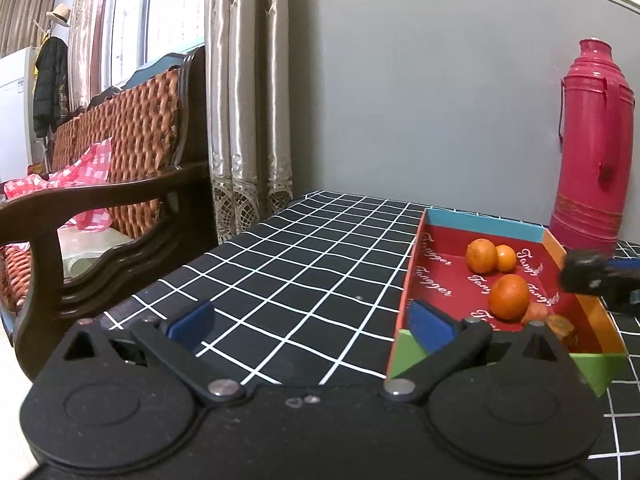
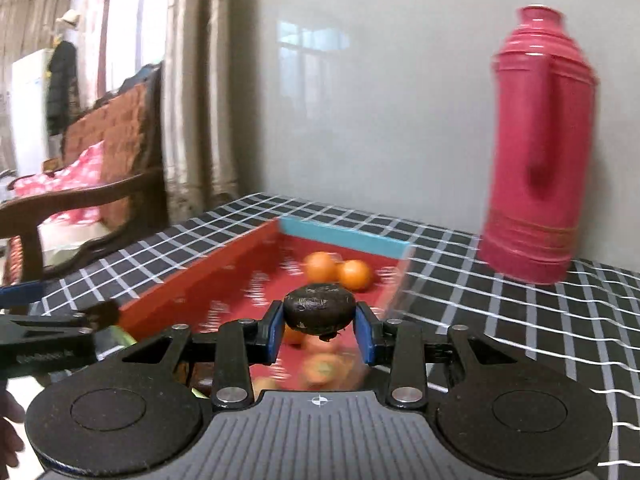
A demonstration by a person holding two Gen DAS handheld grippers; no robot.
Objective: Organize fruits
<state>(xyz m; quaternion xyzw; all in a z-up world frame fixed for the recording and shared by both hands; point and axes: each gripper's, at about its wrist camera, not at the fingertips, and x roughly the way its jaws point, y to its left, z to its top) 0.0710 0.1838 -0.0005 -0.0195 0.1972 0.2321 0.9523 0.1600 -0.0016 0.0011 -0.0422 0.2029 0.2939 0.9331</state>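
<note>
- The right gripper [image 2: 319, 330] pinches a dark, wrinkled round fruit [image 2: 319, 307] between its blue pads [image 2: 365, 335], held above the near end of the red cardboard tray [image 2: 192, 286].
- To do this step well, I judge the fruit should be carried low and level over the tray floor and let go only once it rests on a bare patch, so it neither drops nor rolls.
- Directly under the fruit lie blurred orange fruits [image 2: 320, 364]; two more oranges [image 2: 354, 274] sit touching near the far blue wall. Either group could be knocked.
- The left gripper [image 1: 312, 326] hovers with its jaws spread wide and nothing between them, at the tray's near left corner, one pad overlapping the wall.
- In the left wrist view the right gripper's tip crosses the tray's orange side wall [image 1: 596, 312], a rim to clear.
- A pink thermos [image 2: 538, 152] stands on the checked tablecloth [image 1: 280, 280], just beyond the tray's far right corner.
</note>
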